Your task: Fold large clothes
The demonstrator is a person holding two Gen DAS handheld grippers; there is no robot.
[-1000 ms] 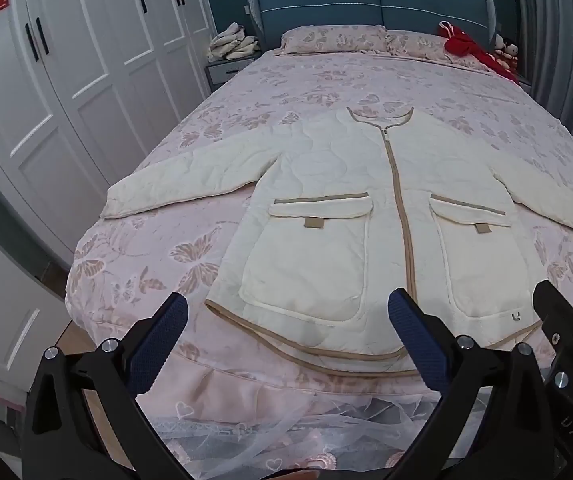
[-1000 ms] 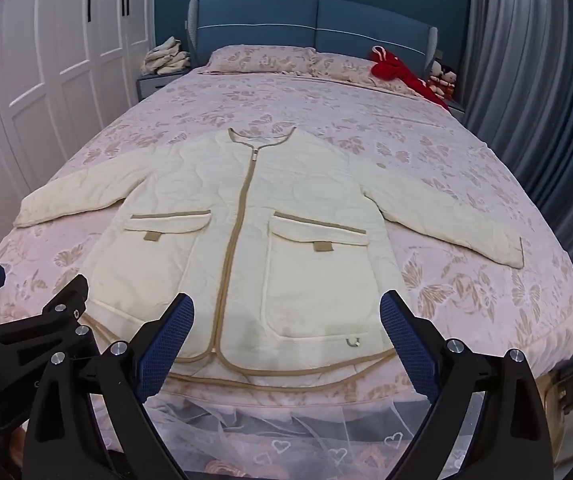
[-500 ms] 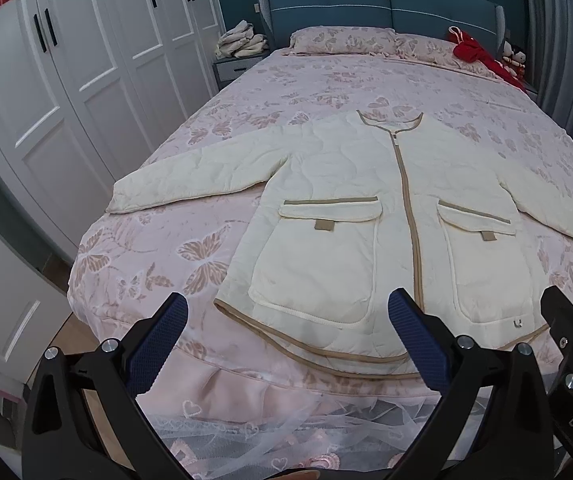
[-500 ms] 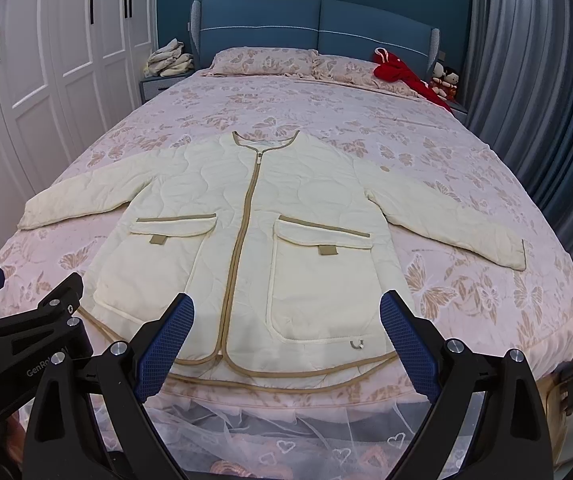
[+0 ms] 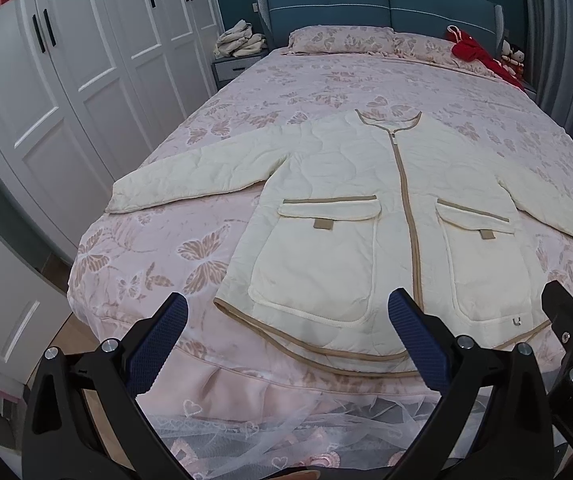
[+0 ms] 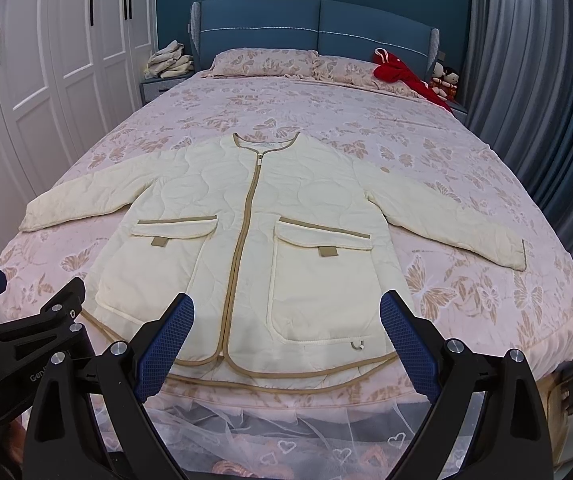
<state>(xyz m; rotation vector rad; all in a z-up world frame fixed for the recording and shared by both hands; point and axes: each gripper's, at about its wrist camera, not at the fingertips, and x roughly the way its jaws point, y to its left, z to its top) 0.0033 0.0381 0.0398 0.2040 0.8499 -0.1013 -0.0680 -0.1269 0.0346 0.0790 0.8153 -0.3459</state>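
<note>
A cream quilted jacket (image 5: 350, 208) with tan trim, a zipped front and two flap pockets lies flat, face up, on the pink floral bed (image 5: 318, 80), sleeves spread to both sides. It also shows in the right wrist view (image 6: 254, 232). My left gripper (image 5: 286, 336) is open and empty, held above the bed's foot edge near the jacket's left hem. My right gripper (image 6: 286, 336) is open and empty over the hem's middle. The left gripper's body shows at the left of the right wrist view (image 6: 26, 332).
White wardrobe doors (image 5: 66, 80) run along the left of the bed. A blue headboard (image 6: 314, 28), pillows and a red garment (image 6: 402, 74) are at the far end. Grey curtains (image 6: 546, 100) hang on the right. A lace bed skirt (image 6: 286, 432) hangs below.
Both grippers have risen and tilted a little, so the jacket sits lower and closer in both views. The jacket has not moved. Both grippers stay open.
</note>
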